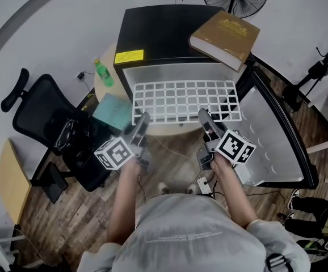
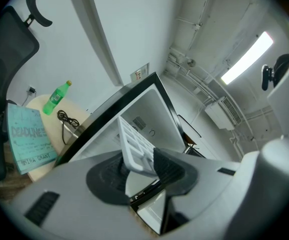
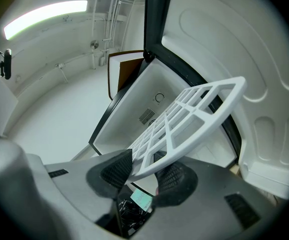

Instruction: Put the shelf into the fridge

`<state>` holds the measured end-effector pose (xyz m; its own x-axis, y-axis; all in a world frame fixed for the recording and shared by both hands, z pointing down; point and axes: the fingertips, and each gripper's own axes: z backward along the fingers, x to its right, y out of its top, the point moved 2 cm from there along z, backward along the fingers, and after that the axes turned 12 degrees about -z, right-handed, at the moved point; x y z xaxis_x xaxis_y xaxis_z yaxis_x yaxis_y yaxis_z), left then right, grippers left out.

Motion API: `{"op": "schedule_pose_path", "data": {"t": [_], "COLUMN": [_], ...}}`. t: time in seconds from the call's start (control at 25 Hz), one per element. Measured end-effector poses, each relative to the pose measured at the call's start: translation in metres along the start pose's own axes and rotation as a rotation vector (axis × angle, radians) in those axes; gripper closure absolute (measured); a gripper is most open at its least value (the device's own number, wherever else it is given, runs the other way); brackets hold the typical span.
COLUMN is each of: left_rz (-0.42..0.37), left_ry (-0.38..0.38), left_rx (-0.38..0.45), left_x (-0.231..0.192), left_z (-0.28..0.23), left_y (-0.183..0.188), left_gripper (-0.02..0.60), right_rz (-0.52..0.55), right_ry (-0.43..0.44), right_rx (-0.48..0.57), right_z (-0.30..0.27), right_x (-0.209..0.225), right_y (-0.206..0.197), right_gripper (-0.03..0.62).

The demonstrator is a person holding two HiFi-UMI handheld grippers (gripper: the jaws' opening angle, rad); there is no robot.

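Grey tee [image 1: 192, 231], perhaps printed; left gripper [image 1: 141, 119] grey.

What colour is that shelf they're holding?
The shelf is white, an open grid; the head view shows it best.

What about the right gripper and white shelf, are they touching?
Touching. The right gripper view shows the right gripper clamping the white shelf between its fingers.

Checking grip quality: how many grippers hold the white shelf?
2. The left gripper clamps the shelf at its near-left edge; the right gripper clamps its near-right edge.
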<state>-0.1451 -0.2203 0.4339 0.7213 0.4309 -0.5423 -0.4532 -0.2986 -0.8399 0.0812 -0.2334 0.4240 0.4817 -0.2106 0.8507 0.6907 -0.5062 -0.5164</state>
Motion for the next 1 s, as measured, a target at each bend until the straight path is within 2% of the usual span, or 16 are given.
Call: {"op": "schedule_pose_path", "data": {"t": [0.6, 1.0], "left_rz": [-0.019, -0.021], "left_ry": [0.015, 0.013], "left_rx": [-0.005, -0.010], "left_x": [-0.0032, -0.0048], "left_z": [-0.0023, -0.0027], "left_y": [-0.0025, -0.0038], "left_gripper": [0.456, 0.456], "right_rz": [-0.027, -0.006], "right_ry": [0.019, 0.026], "right_rx": [-0.002, 0.013], "right_z": [-0.0039, -0.0043], "right_x": [0.0067, 0.0104], "right_y": [-0.0027, -0.0026], "right_gripper": [0.465, 0.465]}}
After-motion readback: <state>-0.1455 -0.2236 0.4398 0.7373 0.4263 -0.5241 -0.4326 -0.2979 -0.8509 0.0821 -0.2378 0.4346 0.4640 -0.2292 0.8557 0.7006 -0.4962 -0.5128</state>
